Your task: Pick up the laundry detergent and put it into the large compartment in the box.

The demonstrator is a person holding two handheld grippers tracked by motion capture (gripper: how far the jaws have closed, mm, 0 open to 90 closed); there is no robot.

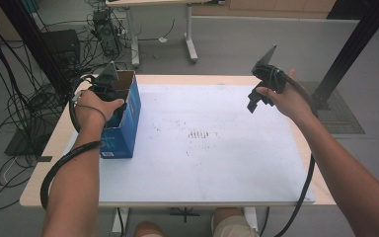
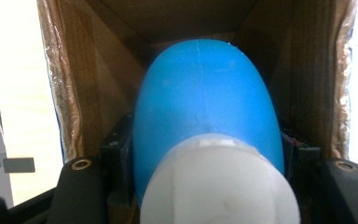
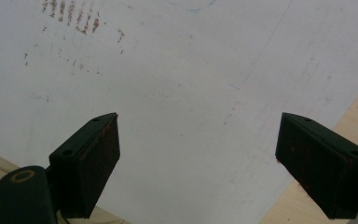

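Left claw (image 1: 109,89) upper left of frame, inside blue box (image 1: 128,123), clenched on blue-white bottle (image 2: 205,116). Right claw (image 3: 198,168) released, empty above white table (image 3: 177,70).

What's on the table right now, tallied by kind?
Blue cardboard box: 1
Blue bottle with white cap, inside the box, held by the left hand-held gripper: 1
White mat: 1
Total: 3

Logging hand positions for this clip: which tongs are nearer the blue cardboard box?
Left. The left tongs reach into the open blue cardboard box, closed on a blue and white bottle. The right tongs hang open above the white mat, far across the table.
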